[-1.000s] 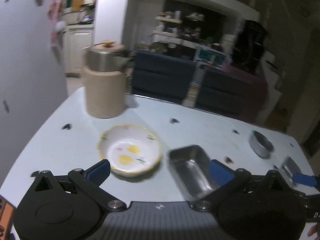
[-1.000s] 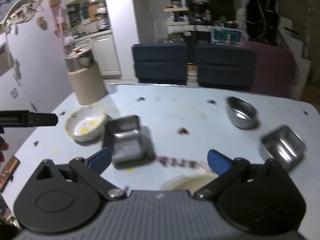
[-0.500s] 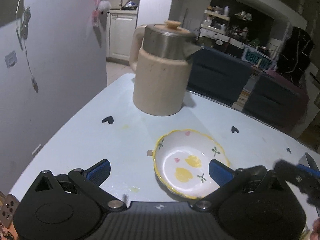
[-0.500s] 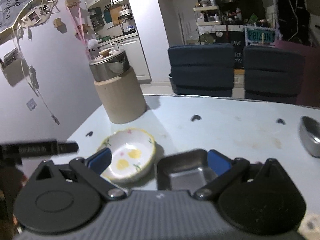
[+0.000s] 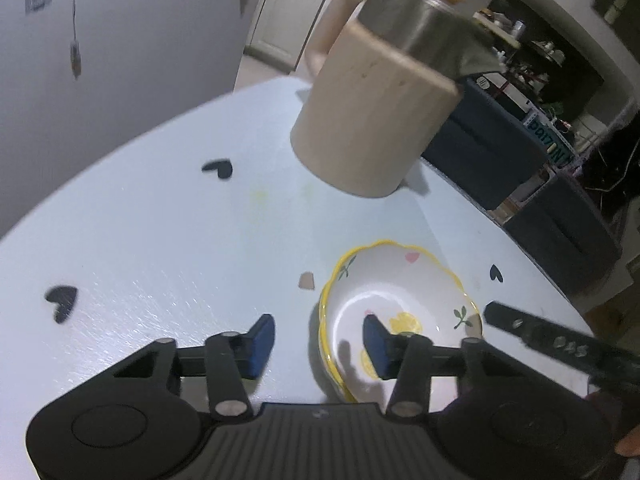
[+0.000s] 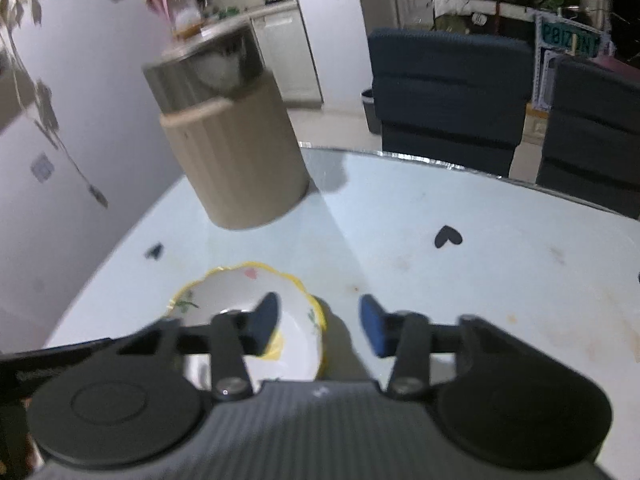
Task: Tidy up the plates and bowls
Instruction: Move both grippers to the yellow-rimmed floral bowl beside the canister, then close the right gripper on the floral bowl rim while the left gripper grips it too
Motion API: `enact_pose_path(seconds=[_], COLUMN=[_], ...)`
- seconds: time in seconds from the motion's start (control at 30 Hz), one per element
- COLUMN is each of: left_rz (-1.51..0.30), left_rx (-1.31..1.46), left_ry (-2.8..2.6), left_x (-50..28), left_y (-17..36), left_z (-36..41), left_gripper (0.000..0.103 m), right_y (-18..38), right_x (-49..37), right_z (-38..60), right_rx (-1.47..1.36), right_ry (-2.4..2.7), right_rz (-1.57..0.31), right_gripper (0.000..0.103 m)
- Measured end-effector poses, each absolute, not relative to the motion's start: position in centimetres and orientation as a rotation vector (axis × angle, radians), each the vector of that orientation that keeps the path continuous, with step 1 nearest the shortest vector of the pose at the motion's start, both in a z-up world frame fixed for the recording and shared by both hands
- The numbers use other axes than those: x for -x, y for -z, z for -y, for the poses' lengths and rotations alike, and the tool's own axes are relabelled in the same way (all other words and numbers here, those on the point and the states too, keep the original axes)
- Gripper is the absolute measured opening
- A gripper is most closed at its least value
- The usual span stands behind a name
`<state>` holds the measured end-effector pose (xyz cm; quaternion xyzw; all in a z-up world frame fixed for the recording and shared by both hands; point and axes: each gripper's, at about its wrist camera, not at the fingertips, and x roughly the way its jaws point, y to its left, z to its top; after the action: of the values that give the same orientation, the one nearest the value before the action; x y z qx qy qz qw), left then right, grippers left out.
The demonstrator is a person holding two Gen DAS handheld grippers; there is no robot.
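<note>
Left wrist view
Left gripper (image 5: 318,340): jaws closing, half-wide, straddling the left rim of the bowl; pads not pressing it.
Bowl (image 5: 404,292): white, yellow scalloped rim, on the pale blue table (image 5: 160,240), in front of the beige kettle (image 5: 372,112).
Edge: the other gripper's black finger enters at right, beside the bowl.

Right wrist view
Right gripper (image 6: 318,324): jaws closing, half-wide, straddling the bowl's right rim; no pinch visible.
Bowl (image 6: 228,292): near the table's left edge, in front of the kettle (image 6: 236,152).
Behind: dark blue chairs (image 6: 448,96).
</note>
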<state>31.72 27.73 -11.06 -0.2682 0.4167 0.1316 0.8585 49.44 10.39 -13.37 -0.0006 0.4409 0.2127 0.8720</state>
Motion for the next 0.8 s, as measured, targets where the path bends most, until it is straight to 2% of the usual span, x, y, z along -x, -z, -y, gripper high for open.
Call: enact_pose_path(seconds=[0.07,0.13,0.27,0.33,0.4,0.63,0.8], left_rz=[-0.879,-0.886,-0.897,-0.903,-0.912,-0.939,-0.948], left_rx=[0.573,0.568,0.565,0.555,0.554,0.536,0.532], left_ry=[-0.271,-0.267,-0.256,-0.258,-0.255,-0.272,-0.254], left_x=[-32.1,-32.4,-32.8,-33.0,-33.1,-33.5,-33.7], left_y=[11.5,11.8,12.2,12.3,12.5,13.4,13.6], left_z=[-27.8,-27.8,-27.7,-27.7,-27.7,-28.1,-28.2], left_gripper=[0.040,0.038,0.027,0.022,0.012,0.008,0.009], right_y=[14.7,15.6,16.9,17.1,17.3,17.0,16.9], right_x=[-50.6,-51.1,-51.5,-51.3,-51.0,-50.1,-49.9], right_z=[-11.2,-11.6,-12.6,-13.0,-13.4,-14.1,-14.1], right_rx=[0.038,0.047,0.081,0.103,0.131,0.183,0.181], right_ry=[-0.430,-0.444,-0.480,-0.504,-0.505,-0.562,-0.560], right_rz=[-0.955,-0.985,-1.029,-1.028,-1.015,-1.017,-1.015], right_gripper=[0.044,0.034,0.023,0.013,0.013,0.013,0.013])
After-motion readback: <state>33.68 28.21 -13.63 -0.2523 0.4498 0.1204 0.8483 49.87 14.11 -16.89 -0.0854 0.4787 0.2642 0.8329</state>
